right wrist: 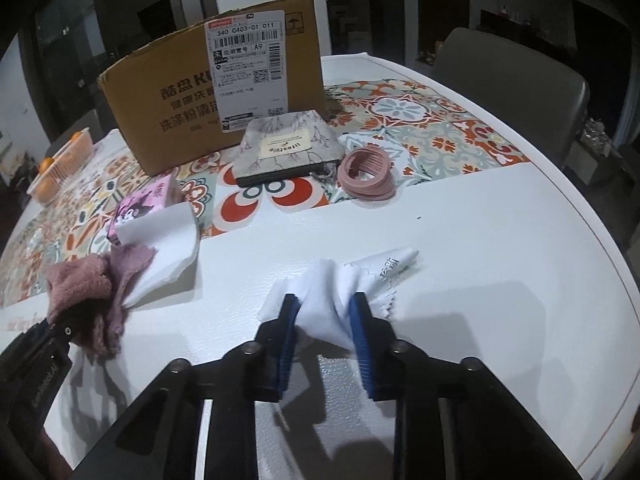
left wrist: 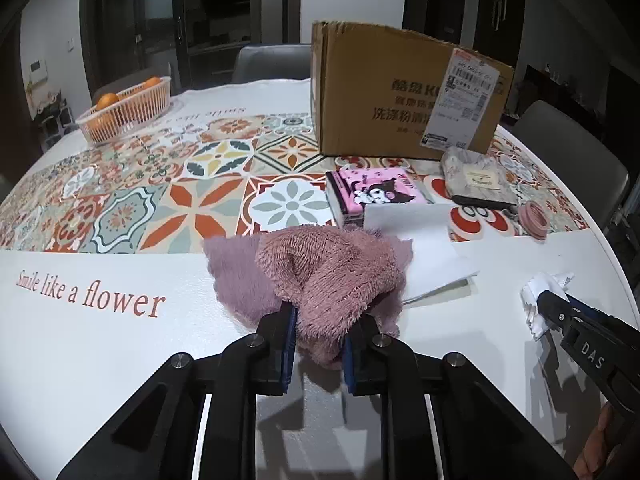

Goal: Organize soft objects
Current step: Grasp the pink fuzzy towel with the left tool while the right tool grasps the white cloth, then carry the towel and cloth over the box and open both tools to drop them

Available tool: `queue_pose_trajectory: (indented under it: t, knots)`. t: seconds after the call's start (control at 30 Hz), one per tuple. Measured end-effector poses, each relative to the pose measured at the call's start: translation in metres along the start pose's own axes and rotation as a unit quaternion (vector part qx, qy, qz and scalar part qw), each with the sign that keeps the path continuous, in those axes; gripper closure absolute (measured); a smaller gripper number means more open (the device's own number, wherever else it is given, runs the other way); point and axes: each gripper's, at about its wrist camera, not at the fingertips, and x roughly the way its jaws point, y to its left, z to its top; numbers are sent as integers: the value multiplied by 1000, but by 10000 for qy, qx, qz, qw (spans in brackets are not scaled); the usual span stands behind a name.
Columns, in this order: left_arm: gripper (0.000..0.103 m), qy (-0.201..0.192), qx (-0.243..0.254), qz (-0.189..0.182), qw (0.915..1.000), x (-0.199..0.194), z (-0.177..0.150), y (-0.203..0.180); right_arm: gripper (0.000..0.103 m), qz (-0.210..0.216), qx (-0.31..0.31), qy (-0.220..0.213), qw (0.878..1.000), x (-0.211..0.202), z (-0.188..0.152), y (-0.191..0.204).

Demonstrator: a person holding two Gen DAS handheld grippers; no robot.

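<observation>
Left wrist view: the left gripper (left wrist: 319, 344) jaws are pinching the pink towel (left wrist: 320, 276), bunching it up in front of the cardboard box (left wrist: 384, 96), likely for lifting. The bench (left wrist: 100, 352) is reading "Smile like a flower".

Right wrist view: the right gripper (right wrist: 325, 334) jaws are pinching the white cloth (right wrist: 336, 292), nearer than the box, whose label is showing "340 C403-01 011".

Overhead light on white table (left wrist: 100, 360); sharp gripper shadows fall toward bottom of both frames. Background room dim, nearly black. Strong fisheye bending and dark vignette at corners. Focus fair, slightly soft toward edges.
</observation>
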Motion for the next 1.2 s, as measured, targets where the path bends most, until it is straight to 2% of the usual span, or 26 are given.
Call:
queue_pose_trajectory:
  t: [0.17,0.4,0.83,1.2]
  knots:
    - [84,-202,4,8,9998,-17,1,-4,88,245,59,31,9997,-2,-1,-4]
    - [85,-453,-69,17,9989,-39,6,-6,89,484,64,-135,9987,-16,1,-4]
    - [85,-954,-100,-166,9952,-82,21,-15,89,764,-159,-880,9931,-65,16,-3]
    - [85,-1445,59,-428,9886,-112,49,-30,89,1013,-285,-1500,9831,-104,38,-6]
